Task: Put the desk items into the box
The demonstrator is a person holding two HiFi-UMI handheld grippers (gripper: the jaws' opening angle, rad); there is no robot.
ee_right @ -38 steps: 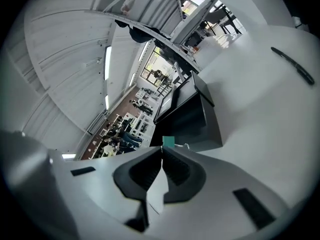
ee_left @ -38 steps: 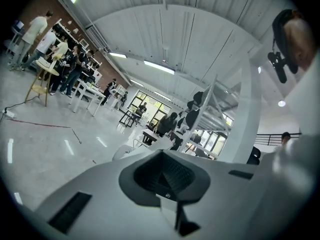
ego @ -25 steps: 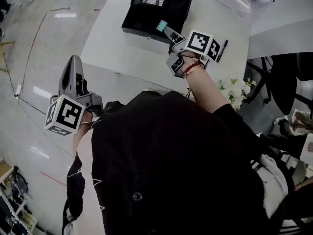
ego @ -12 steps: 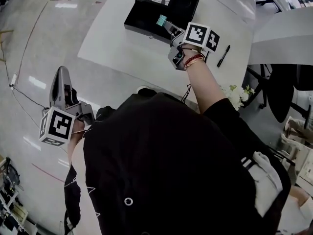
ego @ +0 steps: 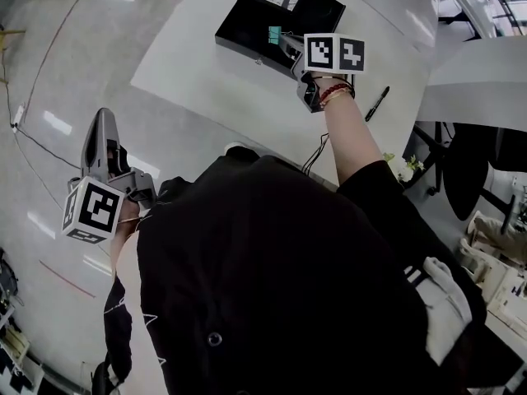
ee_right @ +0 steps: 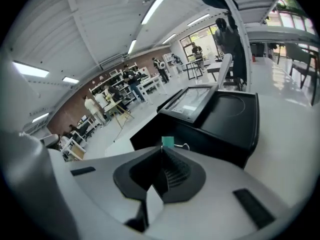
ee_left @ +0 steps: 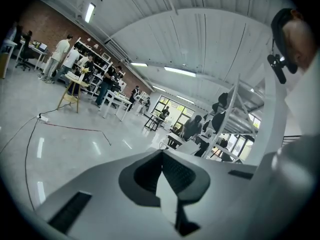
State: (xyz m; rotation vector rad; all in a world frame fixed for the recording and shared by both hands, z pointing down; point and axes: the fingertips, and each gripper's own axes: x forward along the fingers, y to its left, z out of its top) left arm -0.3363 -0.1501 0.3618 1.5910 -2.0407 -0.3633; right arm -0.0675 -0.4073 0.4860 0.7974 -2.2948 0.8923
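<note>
Right gripper [ego: 282, 43] is barely pinching the clip [ego: 274, 34] at the near edge of the box [ego: 244, 31], so it could drop short; left gripper [ego: 102, 120] is hanging closed, empty.

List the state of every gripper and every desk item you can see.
right gripper: shut on the teal binder clip.
teal binder clip: pinched at the jaw tips, in the air by the box's near edge.
black box: standing on the white table; clip not yet in it.
pen: lying flat on the table, untouched.
left gripper: shut, empty, out over the floor.
</note>
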